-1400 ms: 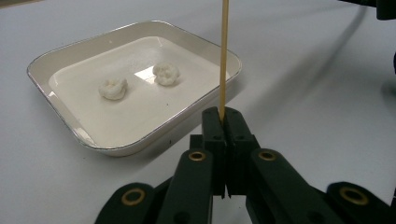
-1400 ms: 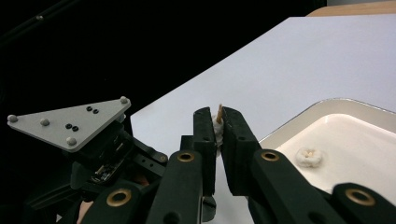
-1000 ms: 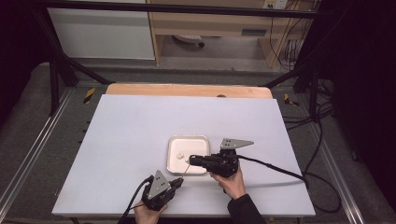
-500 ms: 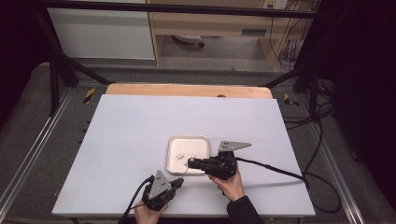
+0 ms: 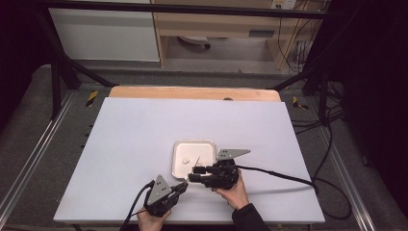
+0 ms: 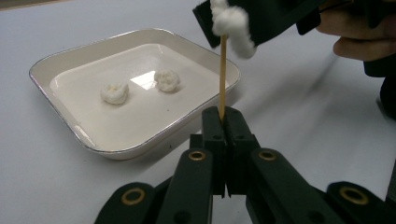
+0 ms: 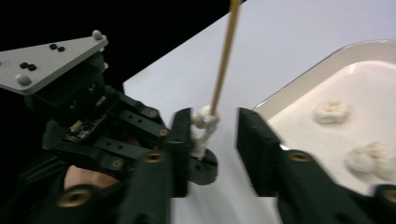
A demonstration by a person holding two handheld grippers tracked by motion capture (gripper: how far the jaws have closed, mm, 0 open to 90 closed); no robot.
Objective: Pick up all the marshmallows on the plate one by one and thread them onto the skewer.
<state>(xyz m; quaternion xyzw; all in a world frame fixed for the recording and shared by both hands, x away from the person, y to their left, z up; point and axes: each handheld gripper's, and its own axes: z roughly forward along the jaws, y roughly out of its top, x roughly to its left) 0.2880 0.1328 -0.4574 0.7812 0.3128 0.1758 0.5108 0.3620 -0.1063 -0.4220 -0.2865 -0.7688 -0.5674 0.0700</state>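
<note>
Two white puffs (image 6: pixel 140 87) in unlabelled dish (image 6: pixel 60 60), left fingers (image 6: pixel 225 126) pinching skewer (image 6: pixel 222 74) — right fingers (image 7: pixel 252 140) just spread.

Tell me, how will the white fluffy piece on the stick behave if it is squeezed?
The fluffy piece looks soft and light, so it would probably squash. It sits skewered on the thin stick, so it may slide along it. The stick, clamped upright in the left tool, seems stiff but breakable.
</note>
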